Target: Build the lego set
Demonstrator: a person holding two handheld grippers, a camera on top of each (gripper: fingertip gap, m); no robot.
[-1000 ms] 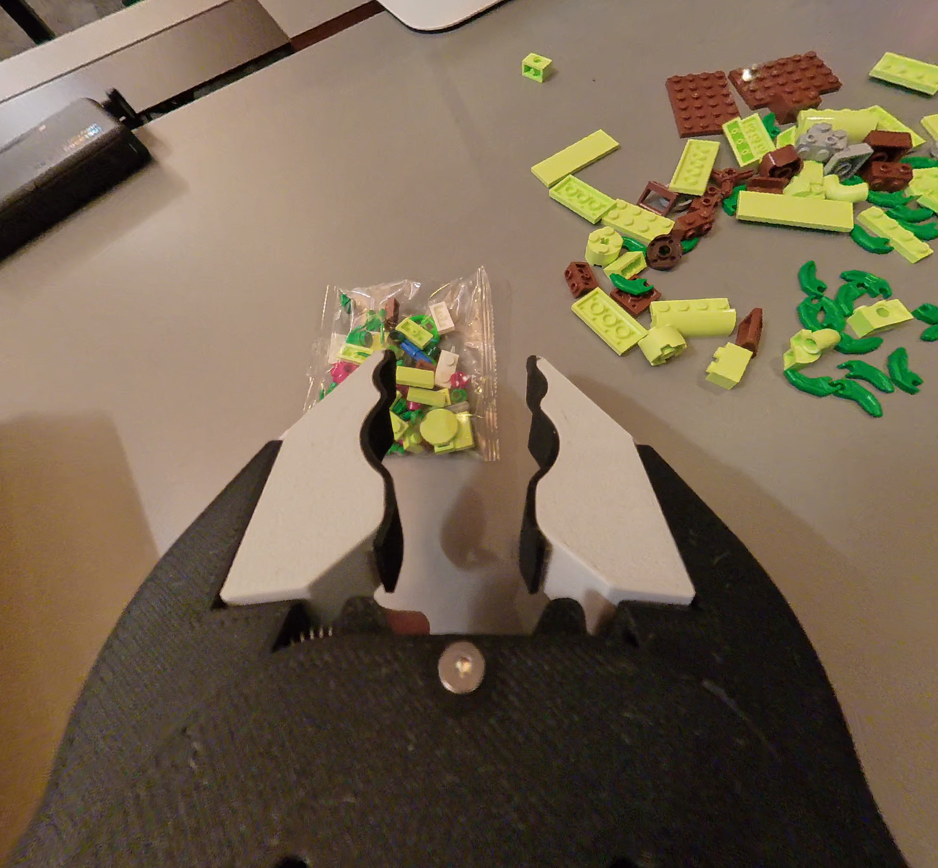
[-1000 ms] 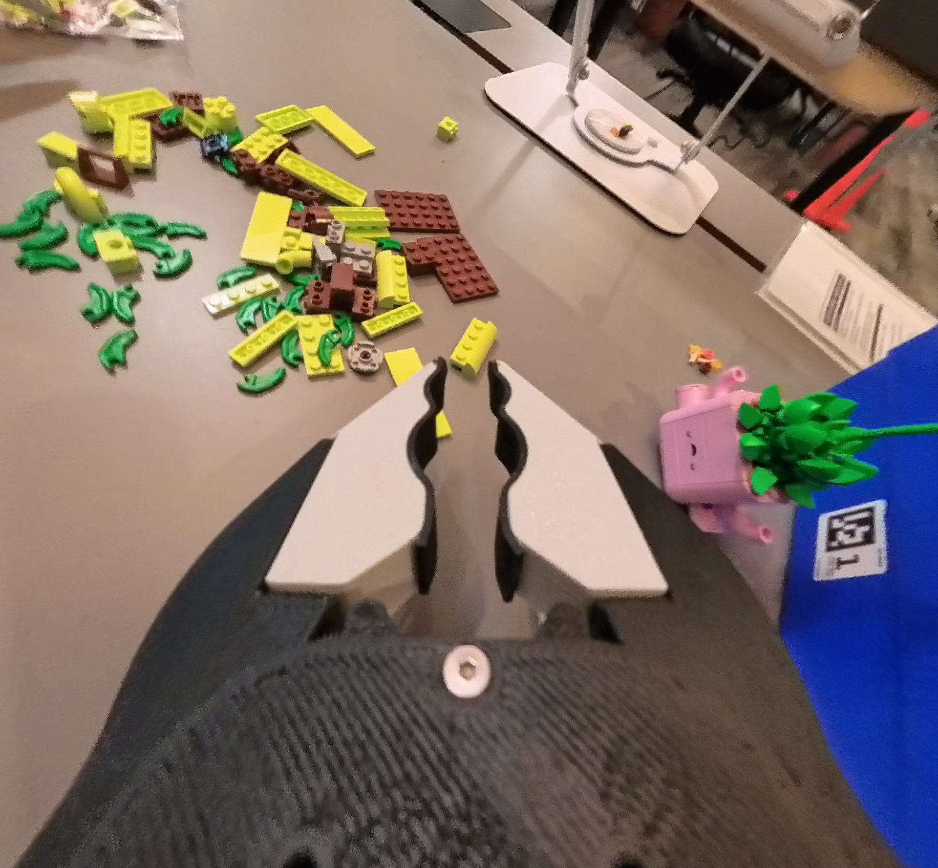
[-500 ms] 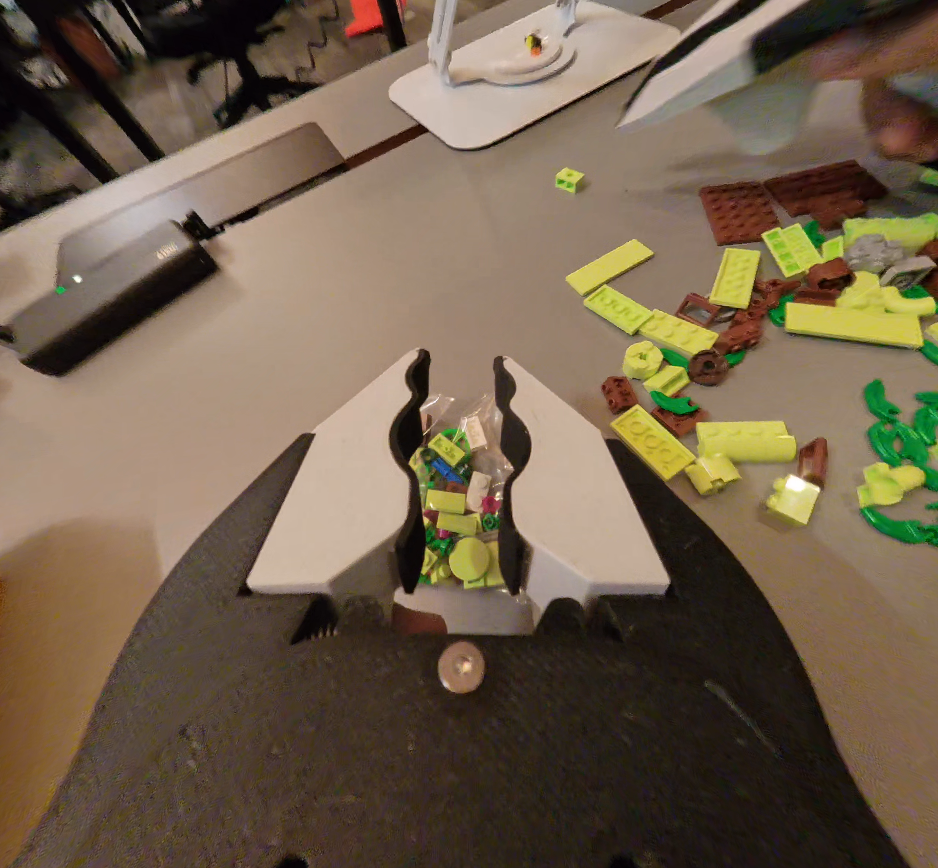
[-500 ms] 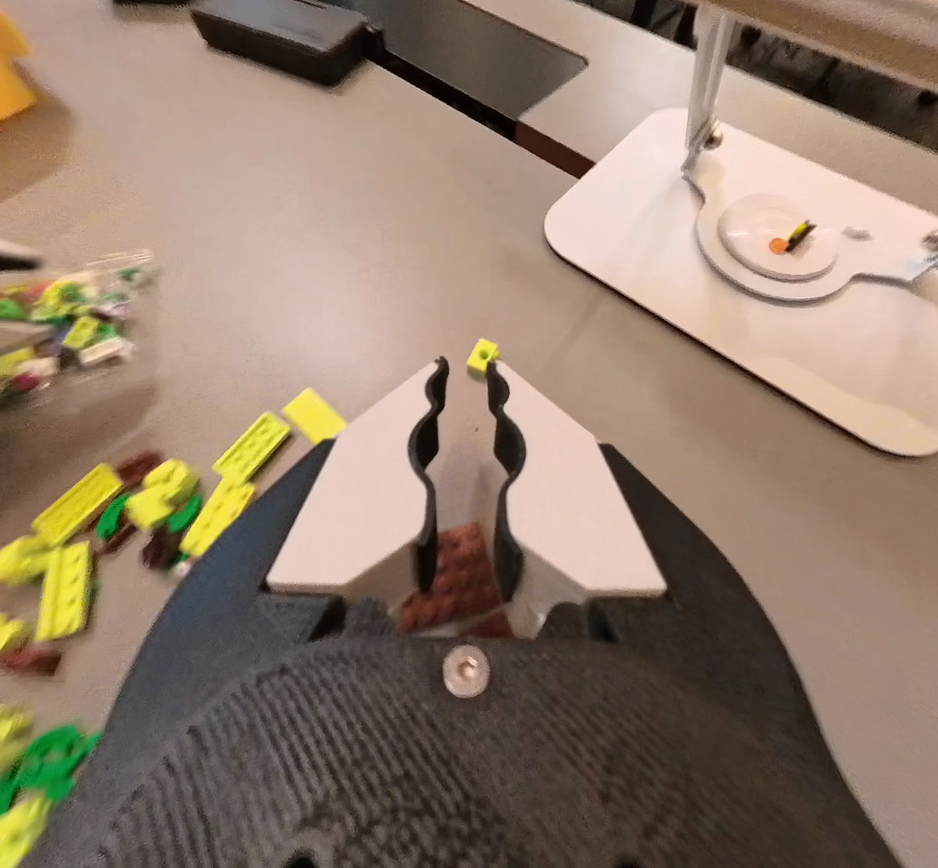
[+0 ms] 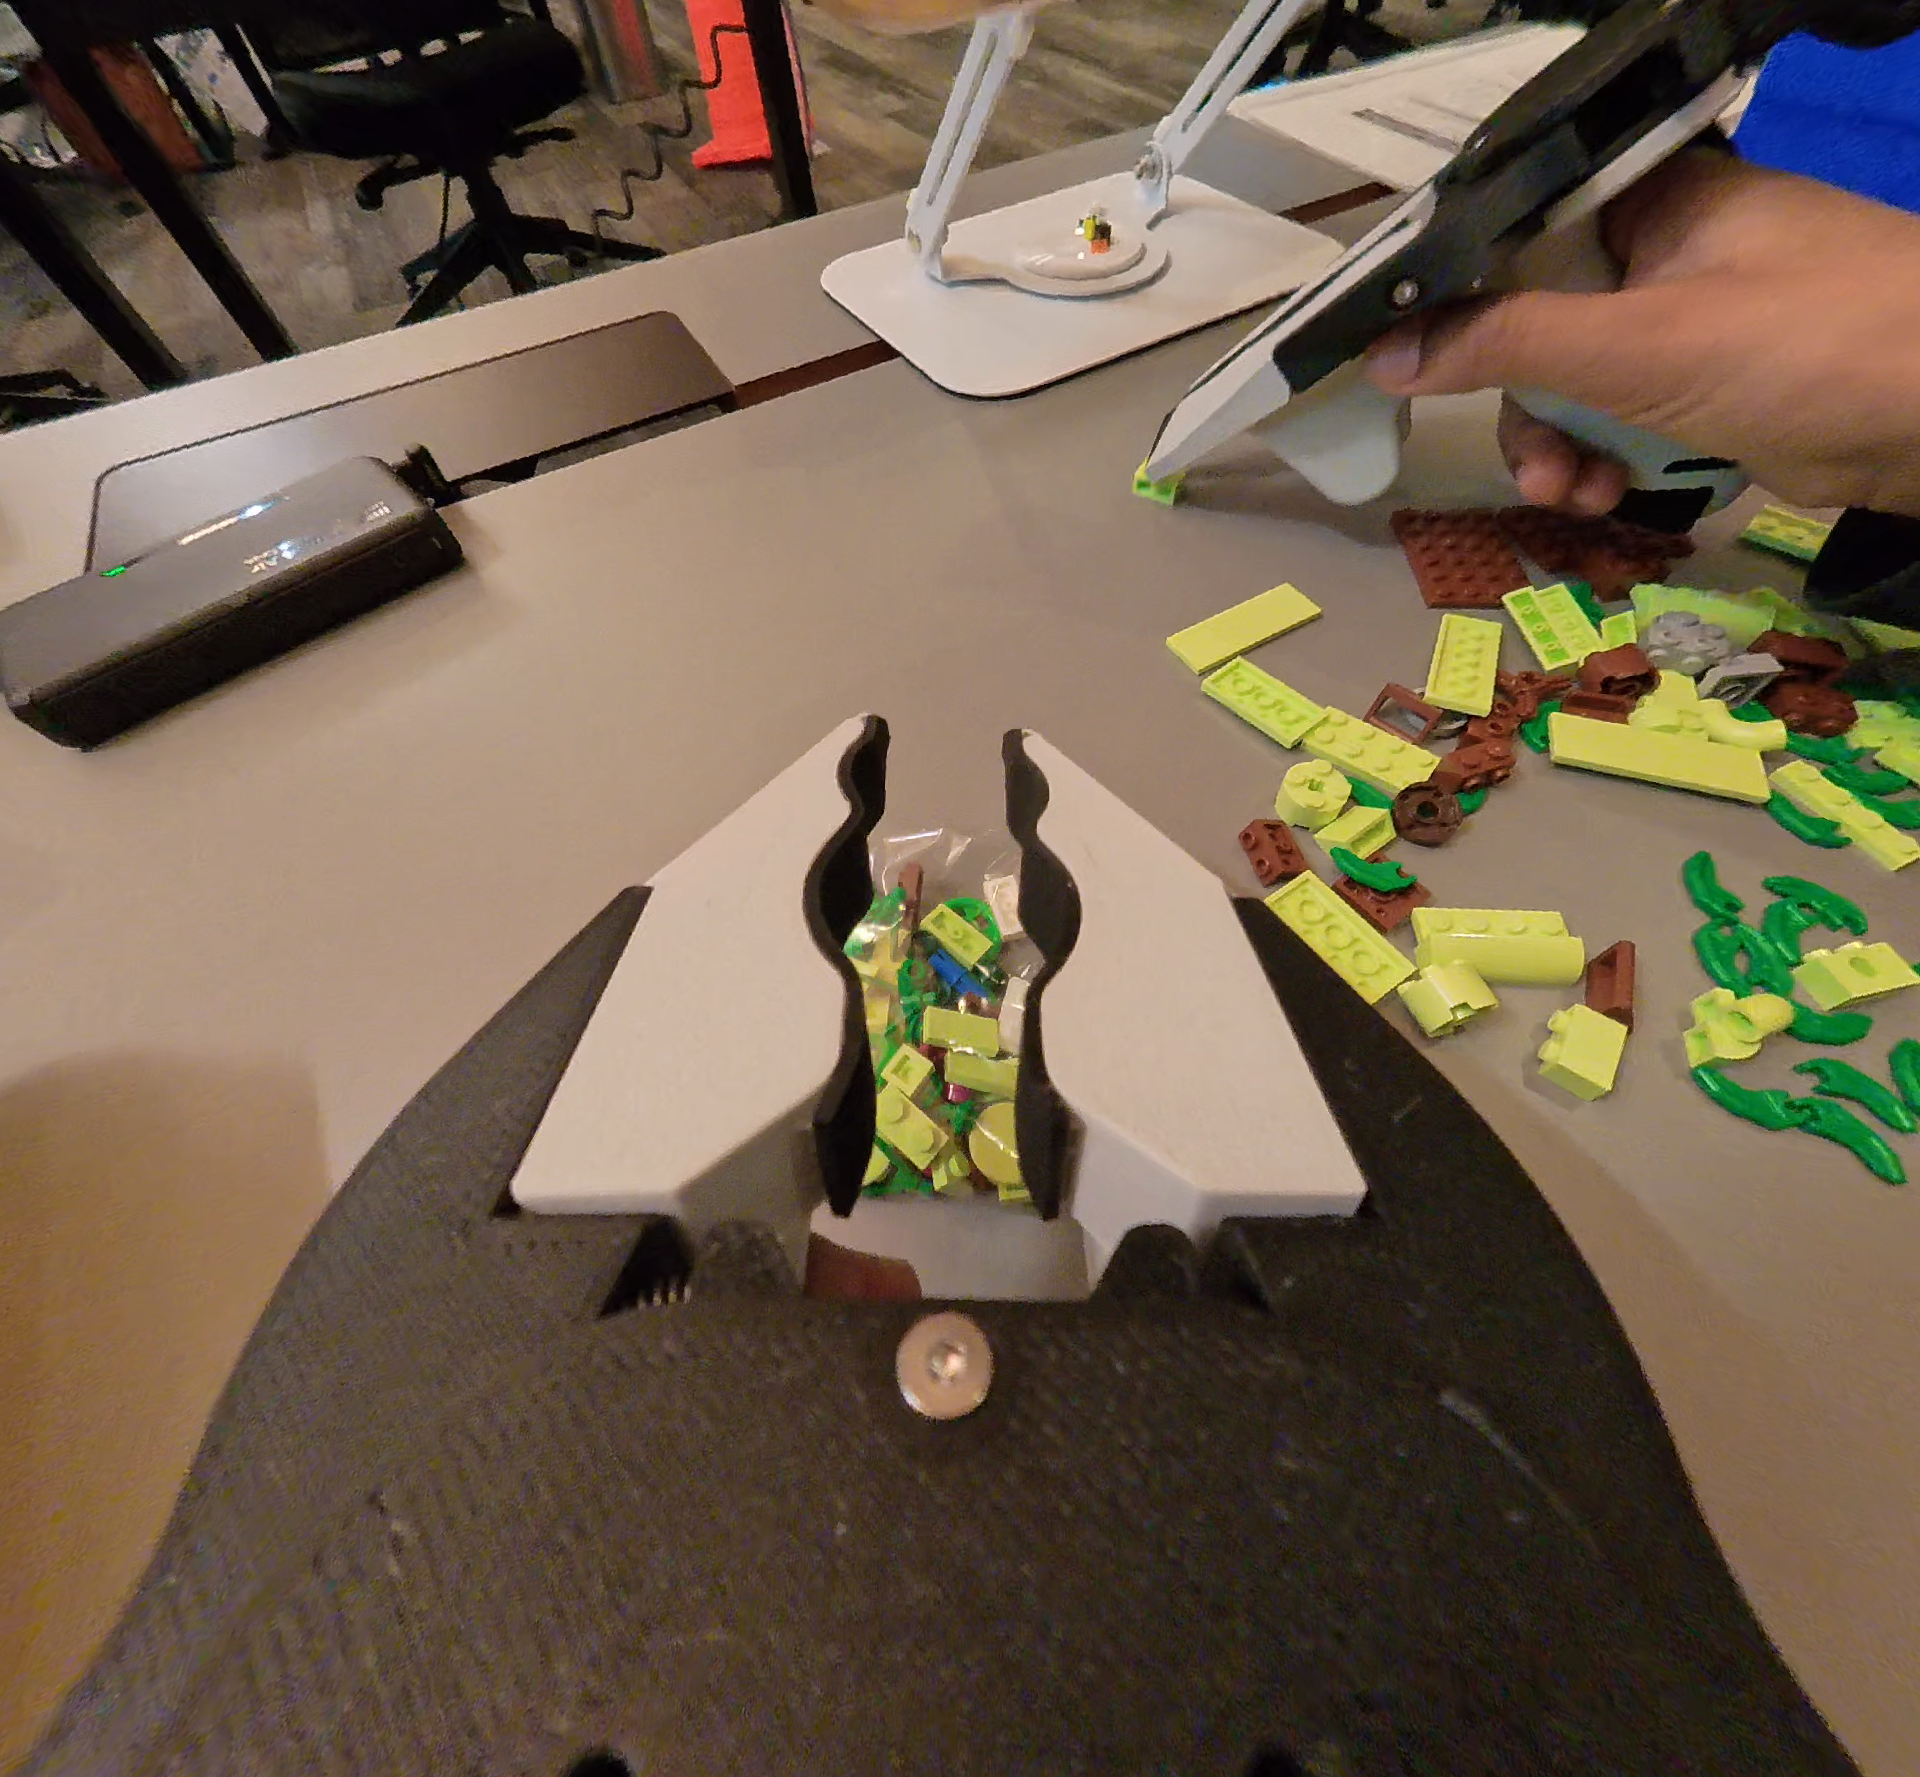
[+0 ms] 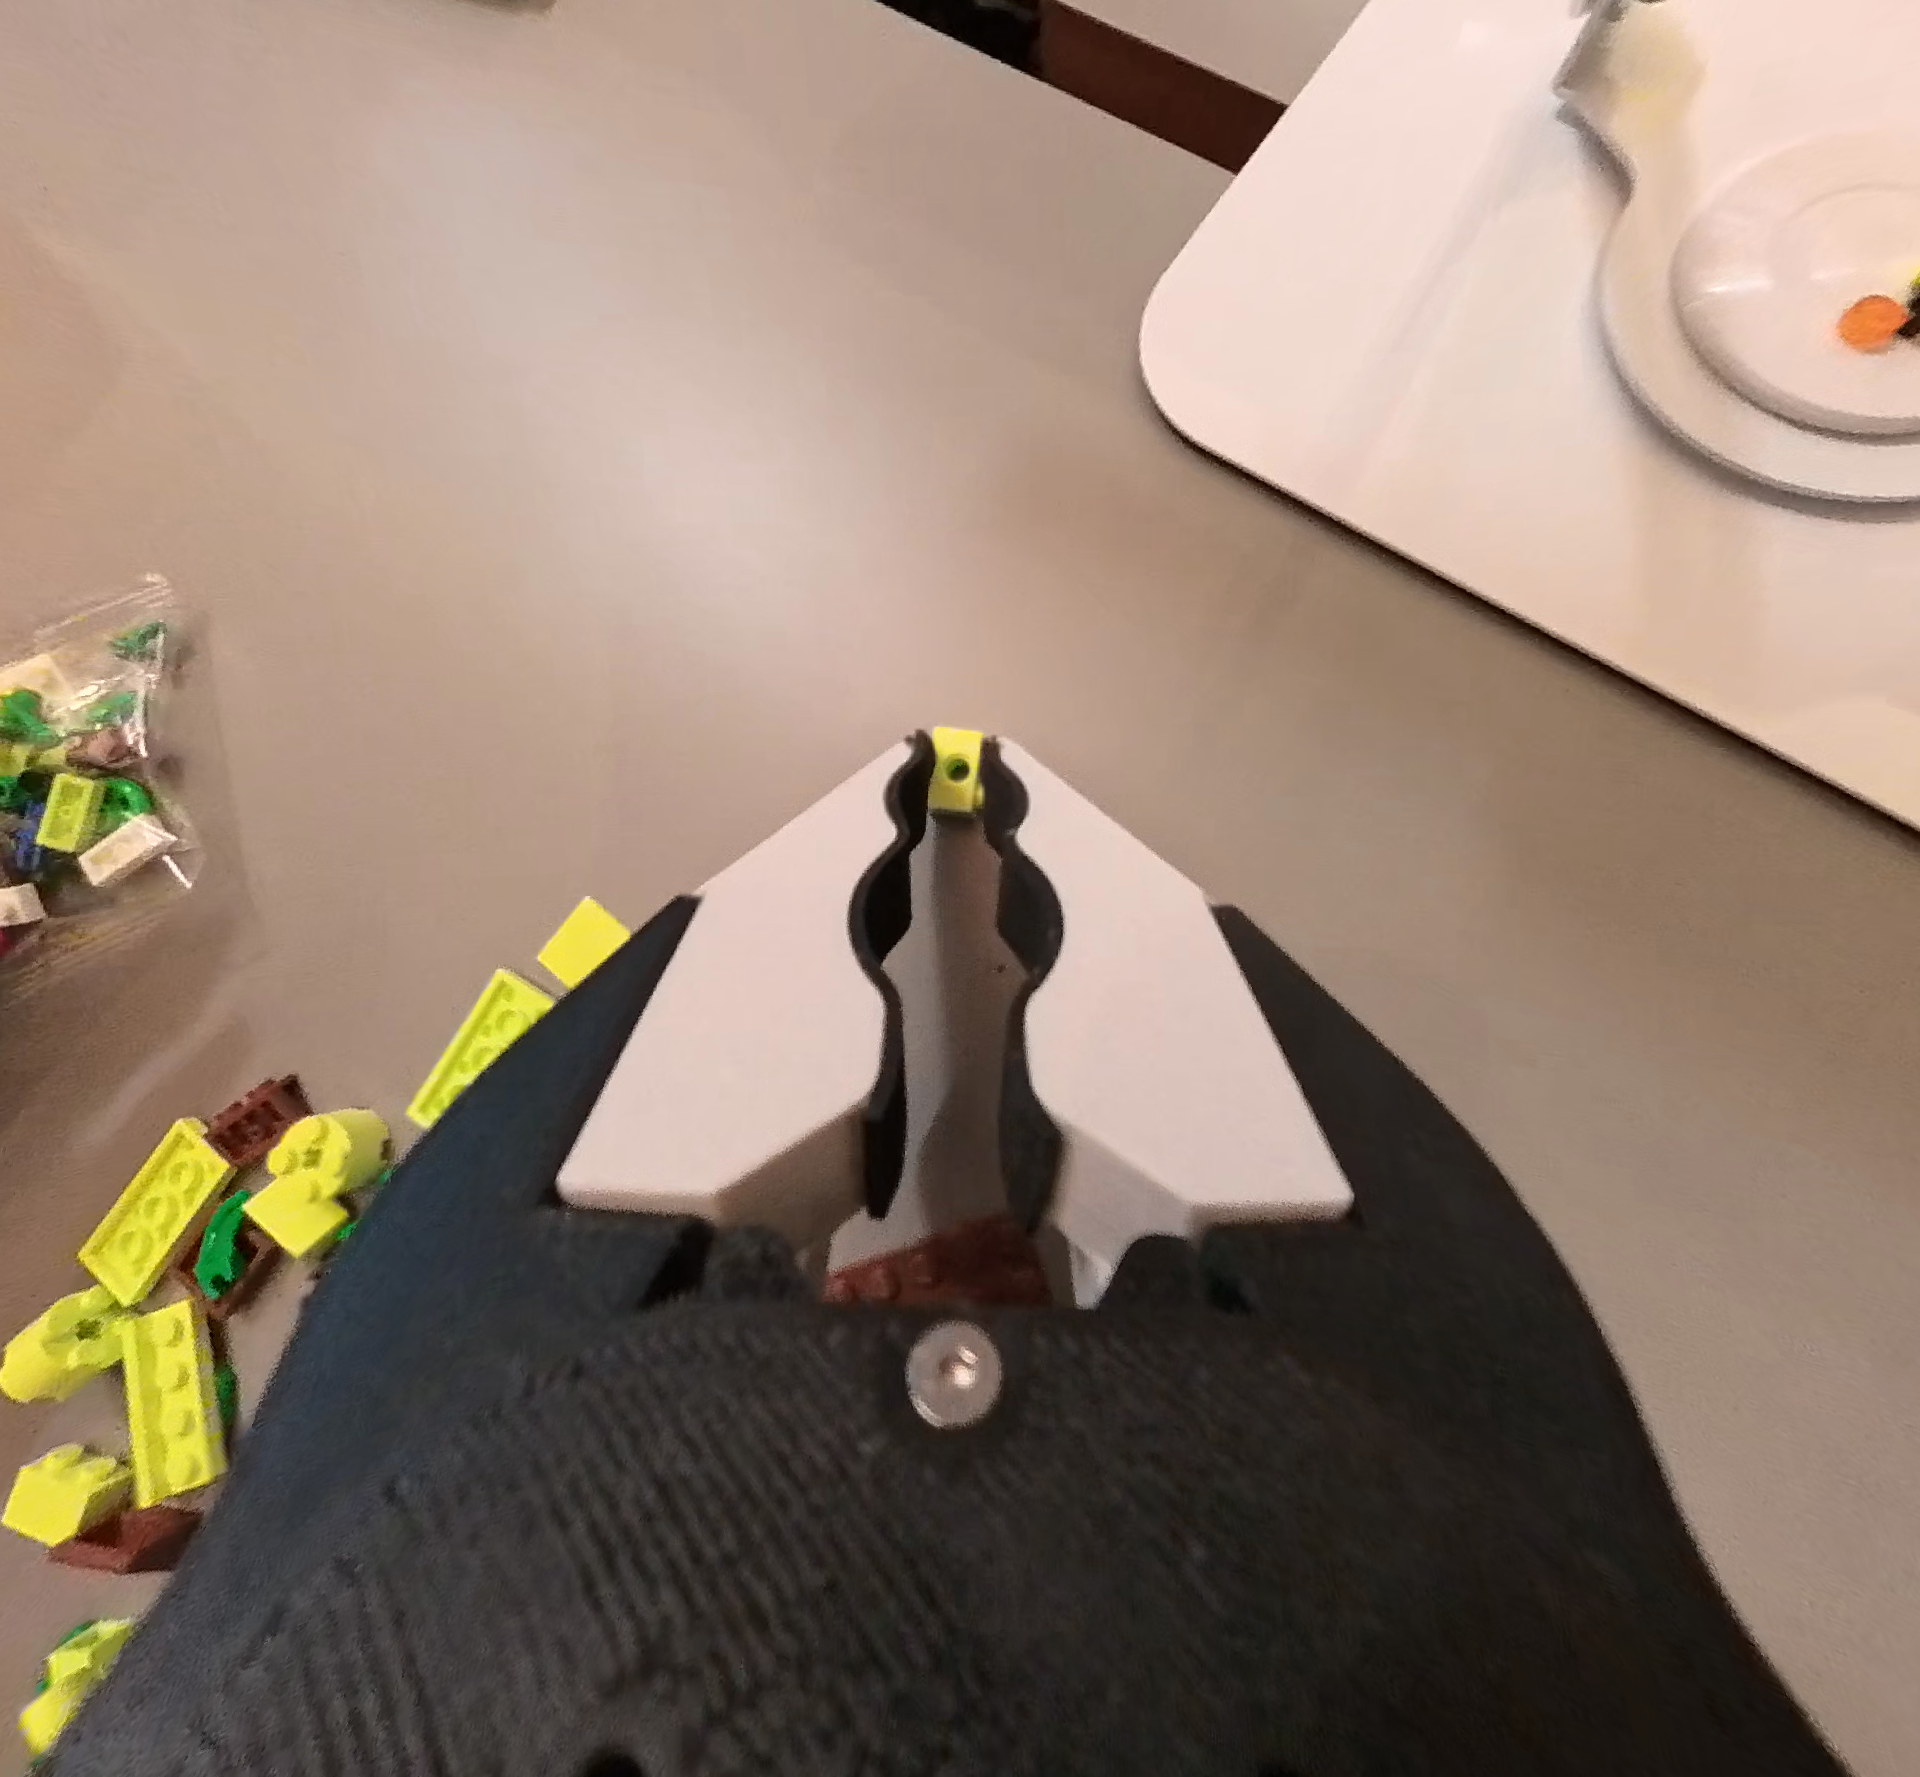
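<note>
My left gripper (image 5: 945,738) is shut on a clear bag of small lego pieces (image 5: 951,1000) and holds it just above the grey table; the bag also shows at the left of the right wrist view (image 6: 83,771). My right gripper (image 6: 956,746) is shut on a small lime 1x1 brick (image 6: 957,782) that rests on the table. In the left wrist view the right gripper (image 5: 1164,465) points down at that brick (image 5: 1155,487), held by a hand (image 5: 1714,345). Loose lime, brown and green pieces (image 5: 1558,761) lie at the right, with brown plates (image 5: 1455,558) behind them.
A white lamp base (image 5: 1039,314) stands beyond the lime brick, also in the right wrist view (image 6: 1455,325). A black box (image 5: 208,584) sits at the far left by a dark table panel (image 5: 416,397). Loose pieces (image 6: 156,1208) lie left of my right gripper.
My left gripper closed on the bag and lifted it. My right gripper moved forward over the pile to the lone lime brick and narrowed onto it.
</note>
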